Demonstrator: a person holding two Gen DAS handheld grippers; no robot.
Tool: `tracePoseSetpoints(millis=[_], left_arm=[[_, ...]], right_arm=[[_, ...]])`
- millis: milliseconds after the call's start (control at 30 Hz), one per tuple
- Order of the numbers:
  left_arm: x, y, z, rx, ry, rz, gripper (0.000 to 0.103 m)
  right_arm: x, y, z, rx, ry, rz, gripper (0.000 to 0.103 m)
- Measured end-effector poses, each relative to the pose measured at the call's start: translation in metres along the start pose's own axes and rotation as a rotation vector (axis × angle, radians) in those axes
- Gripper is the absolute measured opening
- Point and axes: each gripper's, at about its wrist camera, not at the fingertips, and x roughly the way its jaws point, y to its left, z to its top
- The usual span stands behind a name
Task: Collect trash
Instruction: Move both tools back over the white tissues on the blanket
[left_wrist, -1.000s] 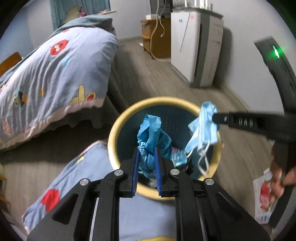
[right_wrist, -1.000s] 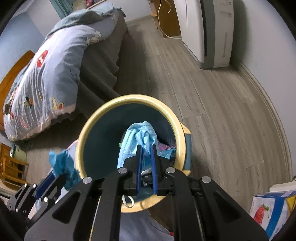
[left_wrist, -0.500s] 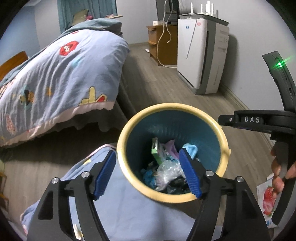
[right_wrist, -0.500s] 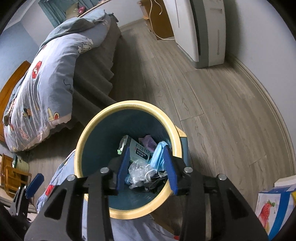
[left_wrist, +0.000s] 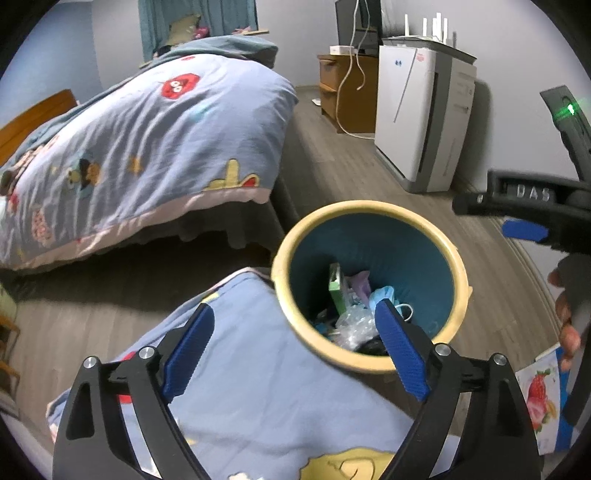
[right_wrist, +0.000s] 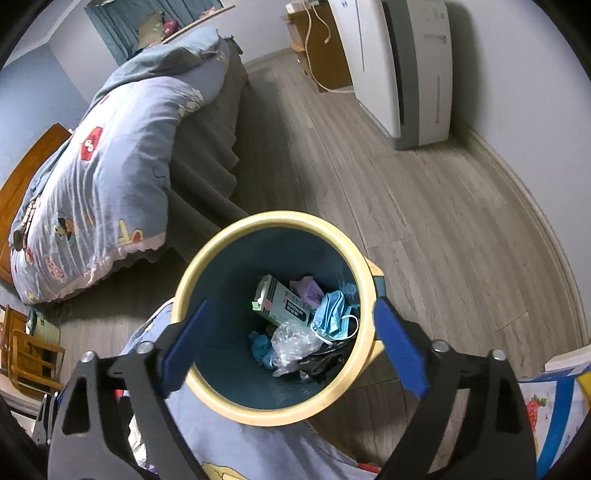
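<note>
You are hovering the left gripper (left_wrist: 291, 347) and right gripper (right_wrist: 291, 339) over the yellow-rimmed bin (right_wrist: 207, 258), jaws having just been opening and now released, empty, the blue face mask (right_wrist: 332, 317) lying inside toward 3 o'clock, so be lifting both straight clear of the rim.

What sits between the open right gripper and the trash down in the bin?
Nothing visible. The right gripper hangs open above the bin, with the face mask and the rest of the trash lying uncovered at the bottom; the bin has no lid.
</note>
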Motion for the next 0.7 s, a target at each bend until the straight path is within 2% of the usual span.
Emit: tracePoseSetpoints(millis=[233,333,533,700], left_arm=[[-0.042,0.029,-0.015,-0.031,-0.021,0.022,0.093],[-0.063,0.048,-0.027,-0.036,-0.021,0.053,0.094],[-0.102,0.098,-0.065,-0.088,-0.003,0.110,0.094],[-0.115,0.144,-0.101,-0.148,0.016,0.198,0.095]], right_arm=[[-0.023,0.031,-0.004,-0.097,-0.025,-0.015,0.097],[-0.027,0.050,-0.009,-0.162,-0.029,-0.025,0.097],[-0.029,0.086,-0.026,-0.291,-0.037,-0.042,0.097],[-0.021,0.116,-0.043,-0.367,-0.020,-0.037,0.097]])
